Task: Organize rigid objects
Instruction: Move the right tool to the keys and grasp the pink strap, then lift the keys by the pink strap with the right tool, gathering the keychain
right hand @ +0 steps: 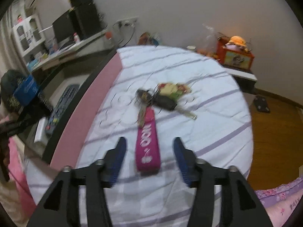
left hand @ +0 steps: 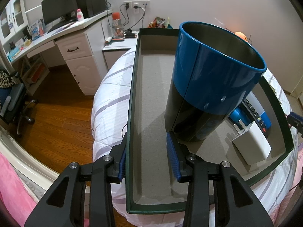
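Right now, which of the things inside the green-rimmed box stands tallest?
The blue and black metal cup. It stands upright, rising over the box's rim, while the white block and dark remote sit low beside it.

Left gripper straddles box wall; blue-black canister inside.
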`<state>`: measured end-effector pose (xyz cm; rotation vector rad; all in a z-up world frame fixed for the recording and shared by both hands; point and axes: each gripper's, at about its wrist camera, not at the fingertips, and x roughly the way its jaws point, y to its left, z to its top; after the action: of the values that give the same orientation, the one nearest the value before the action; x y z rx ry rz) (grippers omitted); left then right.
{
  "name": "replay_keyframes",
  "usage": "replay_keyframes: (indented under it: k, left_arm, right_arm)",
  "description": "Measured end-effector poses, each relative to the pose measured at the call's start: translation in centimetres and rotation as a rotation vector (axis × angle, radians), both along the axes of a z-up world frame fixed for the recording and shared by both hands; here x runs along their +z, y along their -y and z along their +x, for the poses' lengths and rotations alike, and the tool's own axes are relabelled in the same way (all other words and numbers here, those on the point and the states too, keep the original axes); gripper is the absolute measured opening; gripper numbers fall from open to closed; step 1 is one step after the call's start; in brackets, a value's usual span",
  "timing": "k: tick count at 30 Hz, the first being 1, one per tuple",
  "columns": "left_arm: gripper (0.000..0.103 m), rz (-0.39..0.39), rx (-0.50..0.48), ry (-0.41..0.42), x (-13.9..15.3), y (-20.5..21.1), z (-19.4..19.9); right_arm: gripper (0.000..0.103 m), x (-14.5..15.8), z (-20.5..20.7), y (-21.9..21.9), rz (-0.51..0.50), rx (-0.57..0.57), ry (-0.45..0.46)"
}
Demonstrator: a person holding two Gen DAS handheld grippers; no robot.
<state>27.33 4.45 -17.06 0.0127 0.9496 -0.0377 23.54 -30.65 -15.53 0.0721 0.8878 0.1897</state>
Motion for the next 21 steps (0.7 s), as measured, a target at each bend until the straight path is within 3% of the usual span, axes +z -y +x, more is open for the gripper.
replay_keyframes:
  k: [7, 17, 21]
  left_arm:
    - [0.038, 0.002, 0.000, 0.000, -0.2, 0.3, 0.5]
    - [0.038, 0.003, 0.000, -0.002, -0.3, 0.5, 0.6]
    - [0.038, 0.003, 0.000, -0.002, -0.3, 0.6, 0.6]
  right_arm:
    - [0.064, -1.1, 4.1, -1.5, 0.004, 0.056, -0.032]
    - [0.063, -2.4, 8.1, -2.5, -0.035, 0.041, -0.063]
    - [0.039, -2.3, 8.4, -2.5, -0.084, 0.036, -0.048]
